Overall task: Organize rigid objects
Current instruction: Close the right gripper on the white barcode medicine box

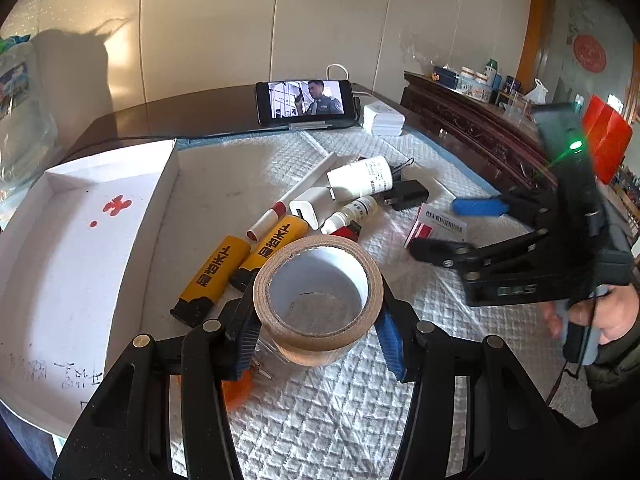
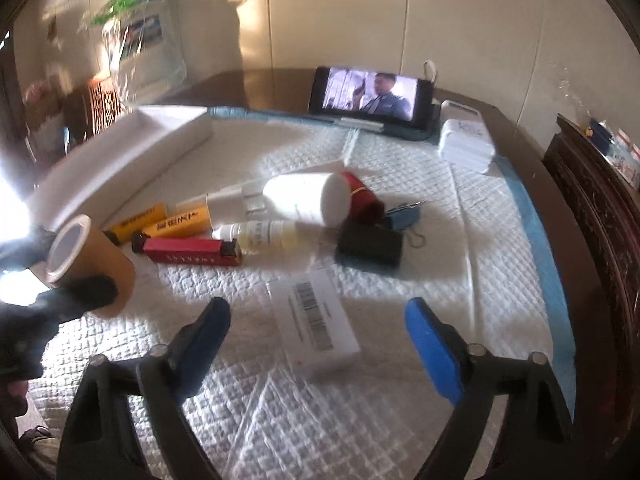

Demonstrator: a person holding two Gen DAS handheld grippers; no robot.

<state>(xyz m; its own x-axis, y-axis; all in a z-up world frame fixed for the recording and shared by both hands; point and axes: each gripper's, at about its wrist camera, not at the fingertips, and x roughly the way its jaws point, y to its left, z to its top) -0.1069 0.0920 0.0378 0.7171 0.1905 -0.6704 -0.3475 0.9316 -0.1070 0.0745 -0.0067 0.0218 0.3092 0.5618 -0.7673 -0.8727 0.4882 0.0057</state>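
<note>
My left gripper (image 1: 316,314) is shut on a brown tape roll (image 1: 320,344), held just above the quilted white mat (image 1: 340,420); the roll also shows in the right wrist view (image 2: 94,264). Behind it lie two yellow lighters (image 1: 216,276), a white charger (image 1: 312,208), a white bottle (image 1: 360,178), a dropper bottle (image 2: 272,236), a red lighter (image 2: 188,251) and a black charger (image 2: 370,246). My right gripper (image 2: 316,316) stands open over a white barcoded box (image 2: 320,332), its pads clear of the box. A white open tray box (image 1: 80,240) sits at the left.
A phone on a stand (image 1: 304,102) plays video at the mat's far edge, with a white power bank (image 1: 382,118) beside it. A blue binder clip (image 2: 404,212) and a red cylinder (image 2: 362,196) lie near the bottle. A dark wooden cabinet (image 1: 472,120) runs along the right.
</note>
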